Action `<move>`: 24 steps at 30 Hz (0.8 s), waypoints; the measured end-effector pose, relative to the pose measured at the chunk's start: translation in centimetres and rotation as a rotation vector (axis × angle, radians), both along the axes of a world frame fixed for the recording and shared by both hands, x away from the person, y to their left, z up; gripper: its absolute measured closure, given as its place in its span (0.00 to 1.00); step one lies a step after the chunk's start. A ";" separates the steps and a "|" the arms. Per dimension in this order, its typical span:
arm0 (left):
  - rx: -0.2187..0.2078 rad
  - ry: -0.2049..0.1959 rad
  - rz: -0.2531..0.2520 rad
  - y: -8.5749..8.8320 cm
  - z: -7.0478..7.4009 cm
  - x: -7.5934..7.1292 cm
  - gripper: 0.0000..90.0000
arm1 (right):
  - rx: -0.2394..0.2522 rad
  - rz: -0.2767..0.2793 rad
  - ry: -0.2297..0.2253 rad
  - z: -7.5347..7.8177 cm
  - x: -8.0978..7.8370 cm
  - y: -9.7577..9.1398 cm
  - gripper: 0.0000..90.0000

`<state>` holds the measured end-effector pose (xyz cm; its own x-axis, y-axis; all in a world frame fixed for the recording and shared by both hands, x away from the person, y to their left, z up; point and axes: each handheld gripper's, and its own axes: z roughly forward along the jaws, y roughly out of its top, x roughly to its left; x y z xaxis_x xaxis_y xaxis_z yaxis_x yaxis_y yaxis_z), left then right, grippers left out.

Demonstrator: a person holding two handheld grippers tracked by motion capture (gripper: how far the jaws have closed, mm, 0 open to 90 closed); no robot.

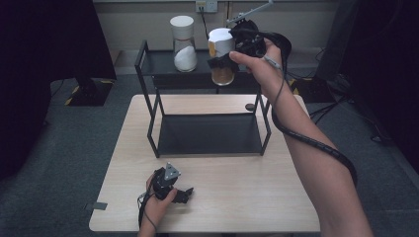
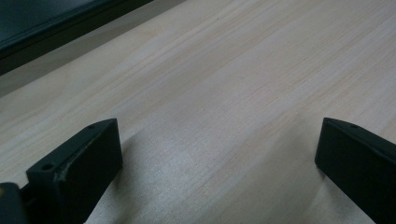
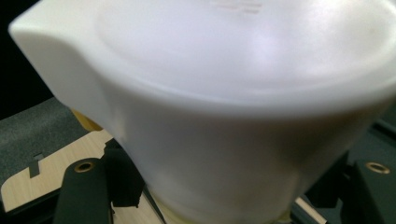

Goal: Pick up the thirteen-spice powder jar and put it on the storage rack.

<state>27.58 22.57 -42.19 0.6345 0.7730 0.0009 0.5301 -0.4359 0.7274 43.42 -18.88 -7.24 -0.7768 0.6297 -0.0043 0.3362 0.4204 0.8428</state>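
Over rack top [image 1: 163, 61], right claw [image 1: 225, 59] grips jar [image 1: 221, 54].

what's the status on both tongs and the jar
Right tongs shut on brown jar, over top shelf. Left tongs open, idle on table. White jar alongside.

Table [image 1: 237, 187]: pale wood-grain, smooth, matt. Rack [image 1: 207, 133]: black metal, matt. Jar lid [image 3: 243, 70]: white plastic, smooth, slight sheen. Fingers [image 2: 79, 168]: black matt plastic.

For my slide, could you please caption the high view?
Right gripper grips a white-lidded jar at the rack's top shelf; left gripper rests open on table.
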 end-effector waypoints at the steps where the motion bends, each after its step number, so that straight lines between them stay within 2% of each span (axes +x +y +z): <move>1: 0.000 0.000 0.000 0.0 0.0 0.0 0.00 | 0.002 -0.003 -0.001 0.2 0.2 0.1 0.33; 13: 0.000 -0.001 0.000 0.0 0.0 0.0 0.00 | 0.009 -0.048 -0.003 1.0 2.8 1.5 0.33; 18: 0.000 -0.001 0.000 0.0 0.0 0.0 0.00 | 0.025 -0.069 -0.007 0.9 3.8 1.7 0.33; 24: -0.001 -0.001 0.000 0.0 0.0 0.0 0.00 | 0.027 -0.107 -0.004 -0.1 4.8 1.9 0.33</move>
